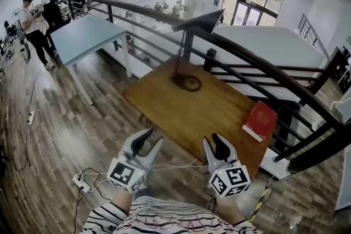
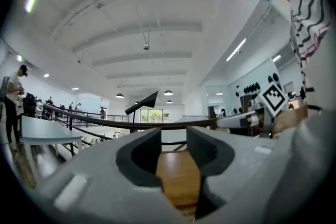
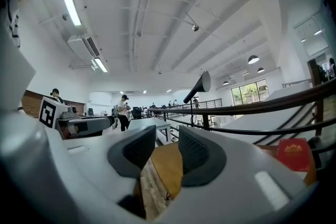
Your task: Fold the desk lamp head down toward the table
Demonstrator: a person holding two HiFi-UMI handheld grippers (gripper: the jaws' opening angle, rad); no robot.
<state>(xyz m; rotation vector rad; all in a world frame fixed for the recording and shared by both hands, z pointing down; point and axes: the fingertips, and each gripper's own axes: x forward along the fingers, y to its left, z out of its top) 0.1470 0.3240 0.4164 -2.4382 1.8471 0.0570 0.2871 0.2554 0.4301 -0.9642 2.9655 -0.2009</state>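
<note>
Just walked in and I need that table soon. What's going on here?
A person holds the left gripper and the right gripper, both open and empty, at the near edge of the table. The lamp stands untouched at the far side, head raised. A red book lies on the right.

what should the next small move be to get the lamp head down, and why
Probably carry the right gripper forward over the table toward the lamp head. It and the left gripper hang at the near edge, jaws apart and empty, while the head stands raised at the far edge, untouched.
</note>
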